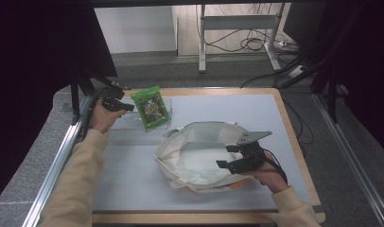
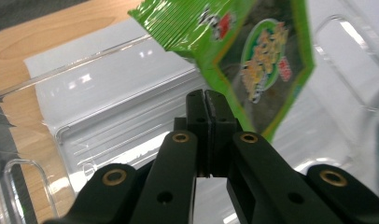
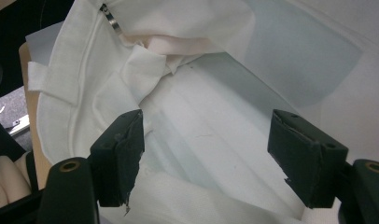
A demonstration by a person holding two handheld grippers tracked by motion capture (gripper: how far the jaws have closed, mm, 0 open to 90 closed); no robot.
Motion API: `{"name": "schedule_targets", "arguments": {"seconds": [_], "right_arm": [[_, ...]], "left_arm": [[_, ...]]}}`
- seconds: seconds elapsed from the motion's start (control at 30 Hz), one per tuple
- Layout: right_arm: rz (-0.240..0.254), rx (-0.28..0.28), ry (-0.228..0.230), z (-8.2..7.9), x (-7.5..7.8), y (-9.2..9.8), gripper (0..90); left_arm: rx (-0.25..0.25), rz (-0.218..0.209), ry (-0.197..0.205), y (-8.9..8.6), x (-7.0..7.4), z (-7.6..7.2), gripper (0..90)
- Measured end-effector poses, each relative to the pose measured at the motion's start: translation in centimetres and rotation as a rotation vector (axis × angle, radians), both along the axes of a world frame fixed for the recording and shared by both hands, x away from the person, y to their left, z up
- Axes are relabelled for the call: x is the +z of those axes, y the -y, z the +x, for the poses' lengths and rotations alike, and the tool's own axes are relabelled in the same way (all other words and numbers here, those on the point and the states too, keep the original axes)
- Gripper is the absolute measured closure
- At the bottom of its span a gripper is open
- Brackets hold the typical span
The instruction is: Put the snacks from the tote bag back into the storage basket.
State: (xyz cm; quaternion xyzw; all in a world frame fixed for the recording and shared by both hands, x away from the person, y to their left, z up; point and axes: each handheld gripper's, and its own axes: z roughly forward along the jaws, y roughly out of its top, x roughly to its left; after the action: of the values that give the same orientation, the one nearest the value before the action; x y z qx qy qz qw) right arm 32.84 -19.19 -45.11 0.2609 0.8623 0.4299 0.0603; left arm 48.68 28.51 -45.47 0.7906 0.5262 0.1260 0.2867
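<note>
A pale grey surface (image 1: pixel 133 161) is carrying a clear tray (image 1: pixel 128 124) at its far left and an open white cloth bag (image 1: pixel 195 151) near the middle; the left hand-held gripper (image 1: pixel 128 108) is pinching the left edge of a green snack packet (image 1: pixel 152 108), its jaws fully together on the foil; the packet is leaning in the tray, long axis running away from the person; the bag is lying to the right of it, where the right hand-held gripper (image 1: pixel 231 156) is hovering wide open over the mouth, holding nothing.

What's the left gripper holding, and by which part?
The left gripper pinches the green snack packet at its lower edge, near a corner, jaws shut on it.
</note>
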Motion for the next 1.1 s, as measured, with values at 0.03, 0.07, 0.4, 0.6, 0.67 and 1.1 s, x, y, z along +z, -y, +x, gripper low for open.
{"name": "schedule_targets", "arguments": {"seconds": [0.03,0.07,0.4,0.6,0.67,1.1], "right_arm": [[0.000,0.000,0.000,0.0,0.0,0.0,27.5],[0.000,0.000,0.000,0.0,0.0,0.1,27.5],[0.003,-0.014,0.009,0.1,0.0,0.4,27.5],[0.005,-0.017,0.008,0.1,0.0,0.4,27.5],[0.004,-0.018,0.008,0.1,0.0,0.5,27.5],[0.006,-0.024,0.006,0.1,0.0,0.9,27.5]], "left_arm": [[0.002,-0.001,-0.008,0.1,-0.2,0.2,90.0],[0.006,-0.001,-0.013,0.2,-0.4,0.4,90.0],[0.033,0.009,-0.030,1.6,-0.8,2.0,90.0],[0.065,-0.007,-0.066,2.3,-0.7,3.4,90.0],[0.066,-0.006,-0.067,2.6,-0.7,3.7,90.0],[0.071,0.020,-0.084,3.3,-1.8,4.5,90.0]]}}
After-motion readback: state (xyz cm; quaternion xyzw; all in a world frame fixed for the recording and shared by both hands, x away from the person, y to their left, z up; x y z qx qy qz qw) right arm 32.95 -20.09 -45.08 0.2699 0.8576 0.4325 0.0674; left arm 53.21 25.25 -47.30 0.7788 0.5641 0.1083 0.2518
